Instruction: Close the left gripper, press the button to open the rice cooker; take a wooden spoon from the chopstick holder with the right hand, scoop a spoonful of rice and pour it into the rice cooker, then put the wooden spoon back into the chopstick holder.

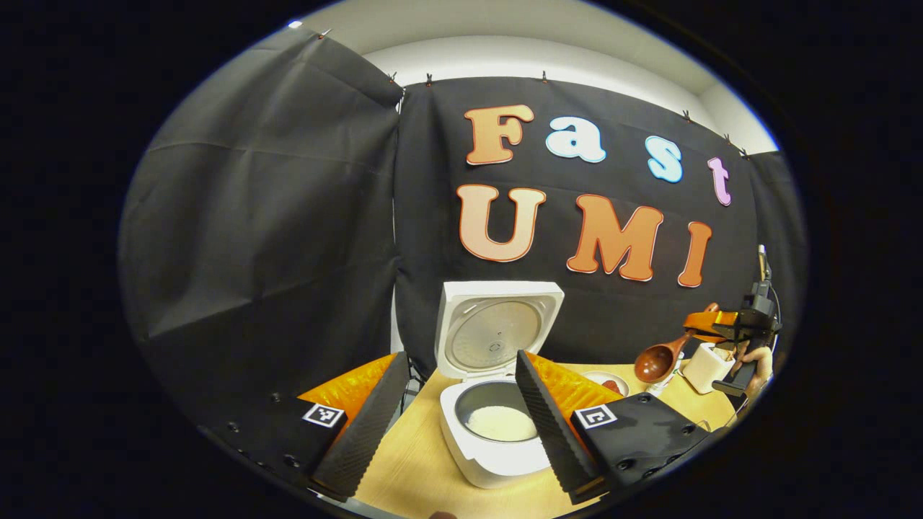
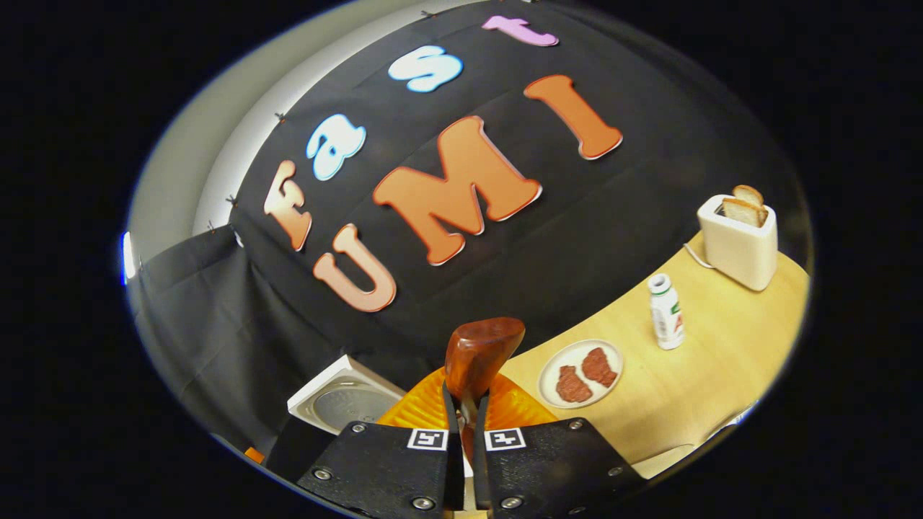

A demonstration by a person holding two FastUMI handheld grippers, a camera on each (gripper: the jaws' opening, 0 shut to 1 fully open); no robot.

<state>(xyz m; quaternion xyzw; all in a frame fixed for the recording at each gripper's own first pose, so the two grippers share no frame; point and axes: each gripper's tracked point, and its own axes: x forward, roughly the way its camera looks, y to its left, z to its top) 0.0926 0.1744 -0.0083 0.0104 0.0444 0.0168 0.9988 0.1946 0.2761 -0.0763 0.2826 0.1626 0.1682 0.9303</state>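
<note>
Right gripper view: claw (image 2: pixel 466 418) clamps wooden spoon (image 2: pixel 479 355)

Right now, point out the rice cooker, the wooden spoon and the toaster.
Rice cooker (image 1: pixel 497 454): left gripper view, front wall of the white body.
Wooden spoon (image 2: pixel 482 353): right gripper view, back of the bowl, above the tool's fingers.
Toaster (image 2: pixel 739 245): right gripper view, front face of the body.

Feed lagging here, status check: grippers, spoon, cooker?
Left gripper open. Right gripper shut on wooden spoon. Rice cooker lid up, rice inside.
</note>
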